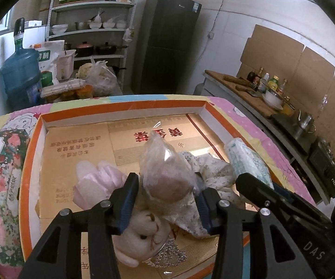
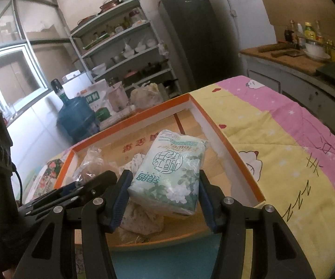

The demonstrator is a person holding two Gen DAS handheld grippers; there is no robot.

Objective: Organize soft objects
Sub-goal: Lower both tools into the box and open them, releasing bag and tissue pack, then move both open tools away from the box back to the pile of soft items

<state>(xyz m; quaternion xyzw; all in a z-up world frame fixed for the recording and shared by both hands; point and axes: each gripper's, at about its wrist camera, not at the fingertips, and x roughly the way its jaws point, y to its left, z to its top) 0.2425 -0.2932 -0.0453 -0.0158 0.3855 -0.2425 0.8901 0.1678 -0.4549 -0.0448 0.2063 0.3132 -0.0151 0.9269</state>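
Bedding in pink and yellow covers the table, and on it sits the wide orange-rimmed tray, floored with flattened cardboard, where the soft things are gathered. Largest of them is the tissue pack, held clear of the tray floor between the blue pads of the right gripper, which press its two sides. It looks light and squashy under slick film, so a grip across the middle suits it; a hard squeeze would only crumple it. Beside it, the left gripper brackets a clear plastic bag with something brown and rounded inside; its jaws stand partly open, and I cannot tell whether the pads press the film. That bag seems slippery and best taken around its bulge. Beneath lie a floral cloth, a pink cloth bundle and a small plush toy.
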